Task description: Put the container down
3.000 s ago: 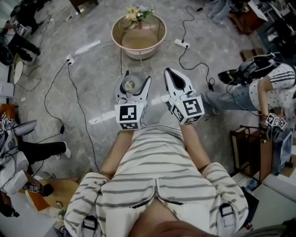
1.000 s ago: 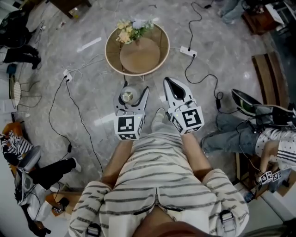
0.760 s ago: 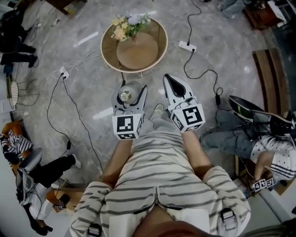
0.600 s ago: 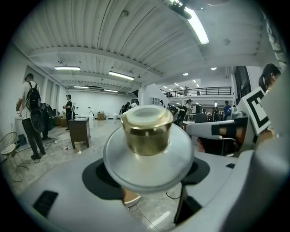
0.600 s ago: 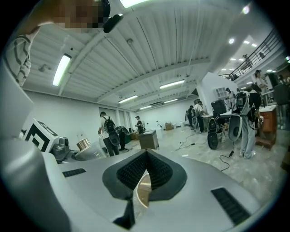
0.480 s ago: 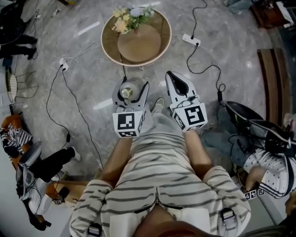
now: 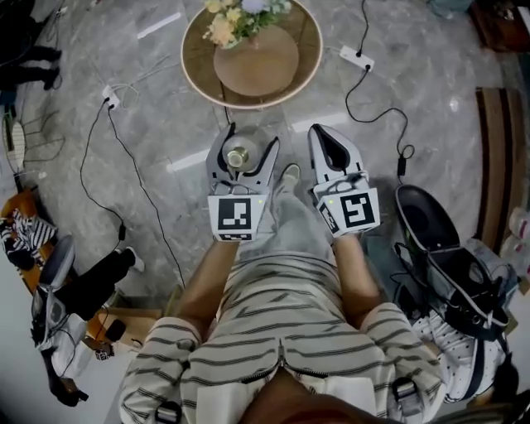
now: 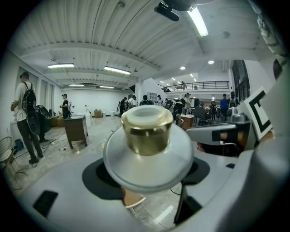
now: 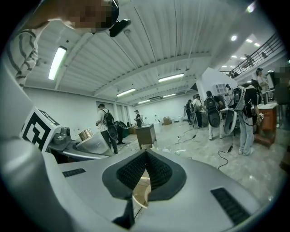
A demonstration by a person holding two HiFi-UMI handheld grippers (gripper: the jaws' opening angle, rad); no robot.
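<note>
The container [image 7: 238, 156] is a clear glass jar with a gold cap, held upright over the grey floor. My left gripper [image 7: 246, 142] is shut on it, a jaw on each side of its body. In the left gripper view the gold cap [image 8: 147, 128] and the glass shoulder [image 8: 149, 162] fill the space between the jaws of my left gripper [image 8: 149, 177]. To its right my right gripper [image 7: 323, 137] is shut with nothing in it. In the right gripper view its ribbed pads [image 9: 156, 171] meet, and the jar's cap [image 9: 85, 134] shows at the far left.
A round wooden table [image 7: 192, 62] with a bunch of flowers [image 7: 236, 12] stands just ahead. Power strips [image 7: 356, 58] and black cables [image 7: 108, 157] run over the floor. A black seat [image 7: 426, 224] and bags lie at the right. People stand farther off in the hall.
The whole view has shifted: the round table now sits higher in the frame and the seated person at the right is gone. Both grippers keep their pose, the jar still held.
</note>
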